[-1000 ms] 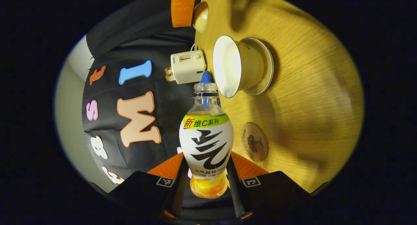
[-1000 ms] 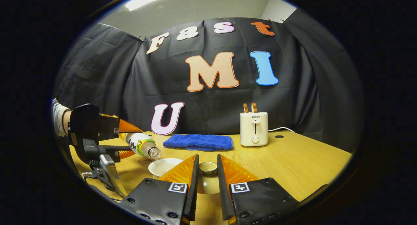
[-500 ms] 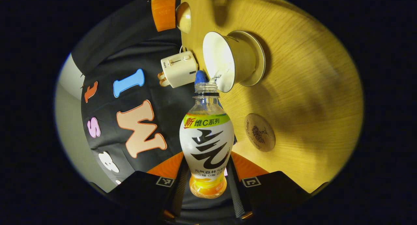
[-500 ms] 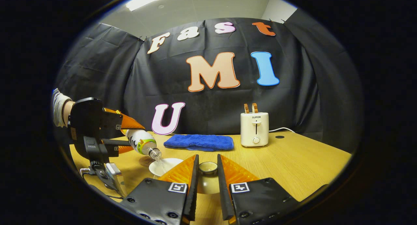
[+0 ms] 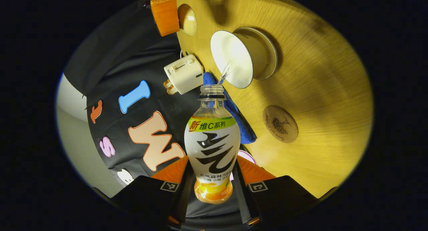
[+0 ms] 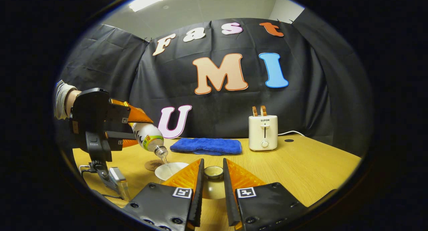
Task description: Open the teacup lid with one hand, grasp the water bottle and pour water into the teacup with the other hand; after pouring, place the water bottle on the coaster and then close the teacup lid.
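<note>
While my left gripper (image 5: 212,177) is clamping the water bottle (image 5: 212,147) between both fingers, I am tilting its open neck over the teacup (image 5: 239,57) and a thin stream is falling into the bowl; my right gripper (image 6: 212,184) is holding the teacup lid (image 6: 213,172) clear above the wooden table (image 6: 301,167), fingers closed on it; the coaster (image 5: 280,124) is lying near the cup, bare; a blue towel (image 6: 205,146) and a white toaster (image 6: 263,132) are sitting behind.

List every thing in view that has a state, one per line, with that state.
water bottle: uncapped, tipped, pouring a thin stream.
teacup: lid off, on its saucer, taking the water.
teacup lid: off the cup, held between the jaws.
left gripper: shut on the bottle.
right gripper: shut on the lid.
coaster: bare.
toaster: lever down, two slices sticking up.
</note>
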The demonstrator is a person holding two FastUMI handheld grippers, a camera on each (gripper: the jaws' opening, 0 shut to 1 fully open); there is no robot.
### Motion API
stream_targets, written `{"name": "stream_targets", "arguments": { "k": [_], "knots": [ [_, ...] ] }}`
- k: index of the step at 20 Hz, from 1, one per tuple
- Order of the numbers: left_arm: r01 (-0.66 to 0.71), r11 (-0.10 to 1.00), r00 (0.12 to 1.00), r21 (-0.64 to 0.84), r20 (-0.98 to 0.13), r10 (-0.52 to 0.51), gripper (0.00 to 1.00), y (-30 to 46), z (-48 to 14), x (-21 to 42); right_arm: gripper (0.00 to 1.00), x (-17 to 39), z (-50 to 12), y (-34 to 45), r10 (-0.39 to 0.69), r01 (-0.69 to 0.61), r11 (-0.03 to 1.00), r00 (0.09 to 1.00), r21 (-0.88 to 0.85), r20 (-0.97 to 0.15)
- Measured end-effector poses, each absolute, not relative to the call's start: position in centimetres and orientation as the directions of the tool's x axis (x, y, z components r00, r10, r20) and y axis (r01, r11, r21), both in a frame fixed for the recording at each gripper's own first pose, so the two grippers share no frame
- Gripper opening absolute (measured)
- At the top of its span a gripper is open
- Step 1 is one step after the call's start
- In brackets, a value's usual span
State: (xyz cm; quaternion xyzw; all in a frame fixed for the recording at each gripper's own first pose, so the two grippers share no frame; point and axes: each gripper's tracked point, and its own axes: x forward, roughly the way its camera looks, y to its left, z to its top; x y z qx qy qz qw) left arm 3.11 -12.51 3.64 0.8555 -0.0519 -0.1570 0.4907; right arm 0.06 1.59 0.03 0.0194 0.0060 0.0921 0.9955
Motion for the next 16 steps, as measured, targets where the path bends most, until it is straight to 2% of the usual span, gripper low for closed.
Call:
{"name": "stream_targets", "arguments": {
  "k": [6,16],
  "knots": [
    [0.068,-0.558,0.94,0.827,-0.24,-0.241,0.6,-12.8,3.7,2.7,0.34,0.1,-0.1,1.7,0.199,-0.198,0.979,0.98,0.048,-0.011],
    [0.115,-0.572,0.934,0.812,-0.284,-0.217,0.6,-12.3,3.0,4.0,0.34,0.5,-0.2,1.8,0.198,-0.197,0.979,0.98,0.048,-0.008]
  ]
}}
